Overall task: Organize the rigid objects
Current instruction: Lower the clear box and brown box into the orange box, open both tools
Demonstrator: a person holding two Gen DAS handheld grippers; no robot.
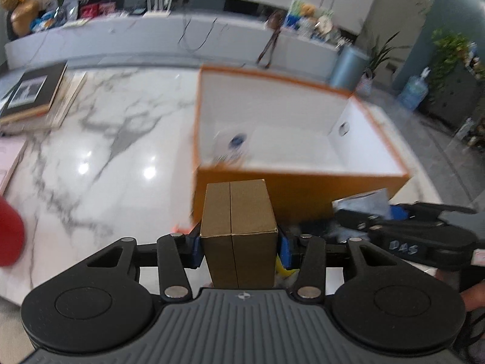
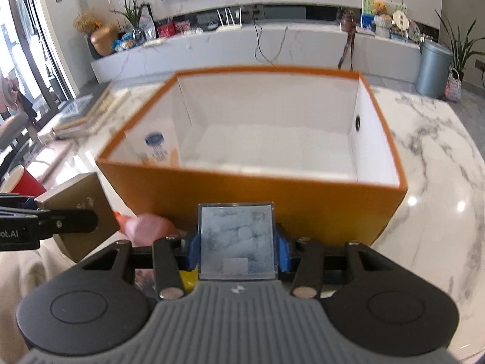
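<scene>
**Inspector:** Item one, the gold carton (image 1: 239, 230). It stands upright between the blue pads (image 1: 285, 250) of the left gripper (image 1: 239, 242), clenched on both side faces, just short of the near wall of the orange box (image 1: 303, 188) and below its rim.

**Assistant:** And the other hand?

**Inspector:** The clear flat case (image 2: 237, 241) with the pale blue print sits in the right gripper (image 2: 237, 242), pads pressing on its two edges. It too is in front of the box's near wall, not yet over it.

**Assistant:** State of the box?

**Inspector:** Open-topped, white inside, resting on the marble table (image 1: 100, 139). One white carton with a blue mark (image 2: 156, 148) stands in its left near corner. The rest of the floor looks free.

**Assistant:** Recommendation for the step in hand?

**Inspector:** In my judgement, both items must clear the rim before travelling forward; the gold carton is tall and could catch the wall. Lower each to the floor before releasing, the gold one beside the white carton, the case further right. The two grippers run close together; stagger them. A pink object (image 2: 148, 227) lies near the box's foot; keep clear of it.
</scene>
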